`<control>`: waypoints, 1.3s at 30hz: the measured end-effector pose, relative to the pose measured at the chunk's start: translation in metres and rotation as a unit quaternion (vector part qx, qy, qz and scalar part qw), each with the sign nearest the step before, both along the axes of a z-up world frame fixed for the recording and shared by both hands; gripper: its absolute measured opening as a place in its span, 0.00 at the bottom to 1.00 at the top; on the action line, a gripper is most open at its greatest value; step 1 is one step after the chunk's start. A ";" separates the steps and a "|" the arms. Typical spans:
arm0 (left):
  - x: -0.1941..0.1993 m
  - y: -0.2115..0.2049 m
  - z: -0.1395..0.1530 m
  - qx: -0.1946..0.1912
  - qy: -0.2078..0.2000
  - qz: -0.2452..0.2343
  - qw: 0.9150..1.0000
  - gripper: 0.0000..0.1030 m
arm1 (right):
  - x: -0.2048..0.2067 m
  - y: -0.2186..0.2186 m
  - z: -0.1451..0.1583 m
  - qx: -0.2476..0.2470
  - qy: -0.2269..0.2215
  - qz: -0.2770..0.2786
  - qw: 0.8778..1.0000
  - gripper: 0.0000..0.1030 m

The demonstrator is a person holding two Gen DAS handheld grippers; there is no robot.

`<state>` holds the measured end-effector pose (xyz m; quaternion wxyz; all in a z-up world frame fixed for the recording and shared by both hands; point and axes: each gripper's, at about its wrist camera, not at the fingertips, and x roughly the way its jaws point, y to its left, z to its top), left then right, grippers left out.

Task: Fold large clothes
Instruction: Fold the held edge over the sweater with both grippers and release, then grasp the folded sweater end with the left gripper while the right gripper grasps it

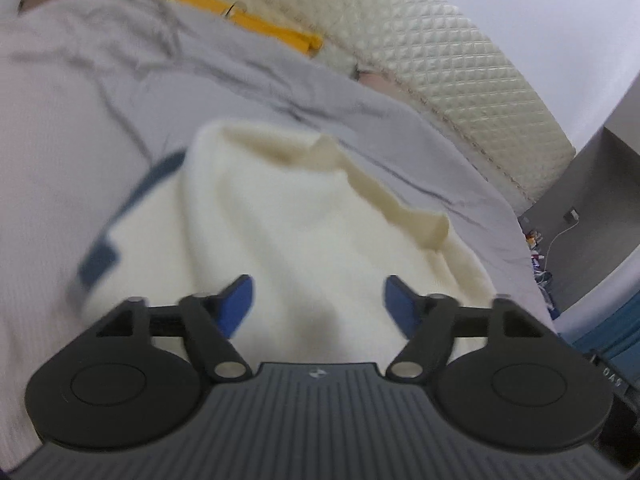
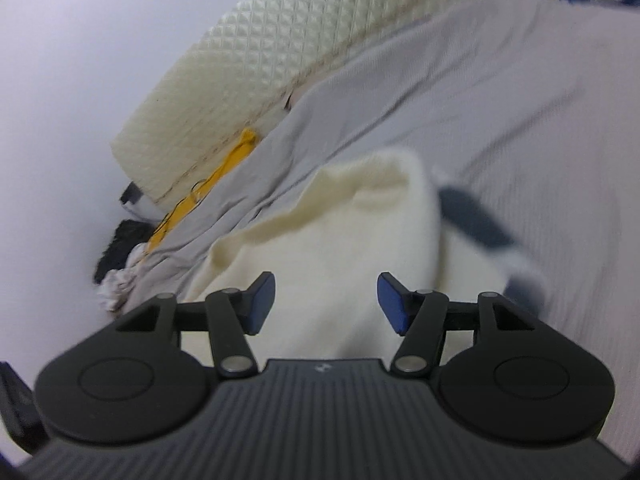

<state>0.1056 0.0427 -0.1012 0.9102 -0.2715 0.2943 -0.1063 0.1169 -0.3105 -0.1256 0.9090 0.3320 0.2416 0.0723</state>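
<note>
Hand-held gripper status: left hand-held gripper (image 1: 319, 300) released, blue pads (image 1: 240, 300) spread wide, nothing between them. Right hand-held gripper (image 2: 326, 300) also released, pads apart and empty. Both sit over the cream knitted garment (image 1: 304, 216), which lies bunched on the grey bed sheet (image 1: 80, 120), one folded edge raised. Dark blue band (image 1: 132, 208) of fabric lies at the garment's side, blurred. Beyond the sheet: cream quilted mattress (image 1: 460, 60) on its edge, with a yellow strip (image 1: 248, 16) beside it.
</note>
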 end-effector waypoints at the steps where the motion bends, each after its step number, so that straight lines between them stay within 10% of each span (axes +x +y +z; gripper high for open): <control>1: -0.004 0.001 -0.005 -0.009 0.007 0.000 1.000 0.81 | -0.002 0.003 -0.003 0.012 0.007 0.004 1.000 0.61; 8: -0.005 0.018 -0.042 -0.130 0.083 -0.001 0.988 0.82 | 0.004 0.025 -0.038 0.139 0.070 0.051 0.987 0.85; 16: 0.017 0.042 -0.097 -0.277 0.188 0.019 0.942 0.82 | 0.016 0.024 -0.080 0.230 0.128 0.025 0.964 0.85; 21: 0.022 0.054 -0.110 -0.297 0.179 0.076 0.935 0.78 | 0.023 0.016 -0.098 0.256 0.127 -0.033 0.958 0.86; 28: 0.019 0.067 -0.119 -0.316 0.177 0.122 0.924 0.49 | 0.017 0.004 -0.103 0.275 0.115 -0.088 0.950 0.71; 39: 0.016 0.071 -0.100 -0.290 0.149 0.131 0.936 0.34 | 0.012 -0.007 -0.104 0.264 0.104 -0.114 0.952 0.61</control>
